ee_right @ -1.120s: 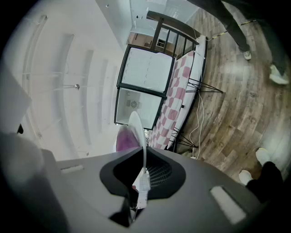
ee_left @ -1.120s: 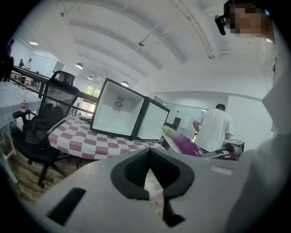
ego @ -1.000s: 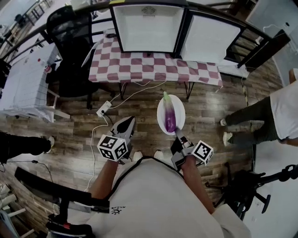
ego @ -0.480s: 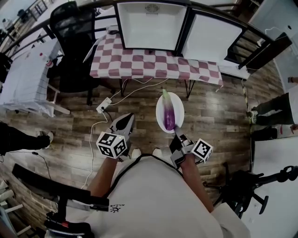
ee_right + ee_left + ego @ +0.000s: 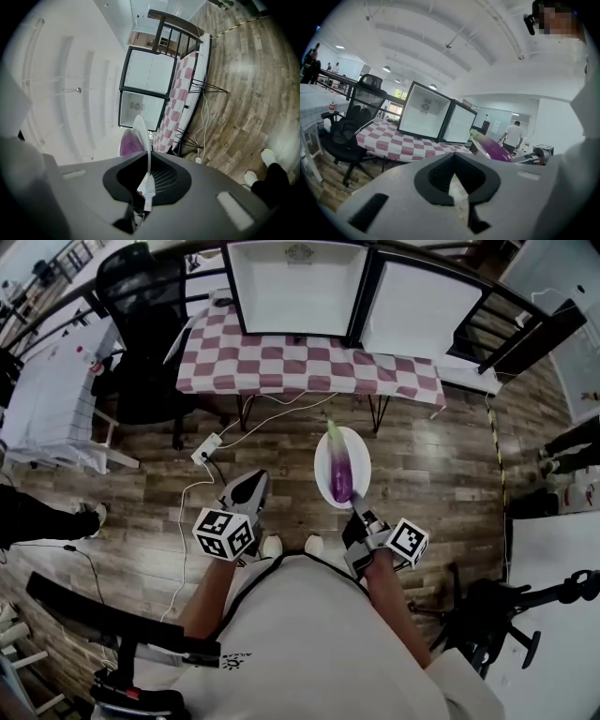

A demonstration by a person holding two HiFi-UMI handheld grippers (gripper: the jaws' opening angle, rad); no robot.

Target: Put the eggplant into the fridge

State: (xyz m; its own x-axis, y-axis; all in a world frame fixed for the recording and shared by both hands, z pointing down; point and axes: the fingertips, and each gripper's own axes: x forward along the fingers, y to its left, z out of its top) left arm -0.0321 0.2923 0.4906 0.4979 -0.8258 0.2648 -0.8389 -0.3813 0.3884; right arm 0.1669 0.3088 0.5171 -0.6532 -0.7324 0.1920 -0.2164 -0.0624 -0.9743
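Eggplant (image 5: pixel 129 143) near end behind right gripper (image 5: pixel 144 185)

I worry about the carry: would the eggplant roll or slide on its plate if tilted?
Probably yes: the eggplant is rounded and glossy and lies loose on the shallow plate, so a tilt could roll or slide it. The right gripper pinches only the plate's near rim, so the far end may dip.

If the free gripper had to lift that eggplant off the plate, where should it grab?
Probably across the purple middle of the eggplant, coming from above on the left gripper's side. It lies lengthwise on the plate, green stem pointing away, and the right gripper pinches the plate's near rim, so that end is crowded.
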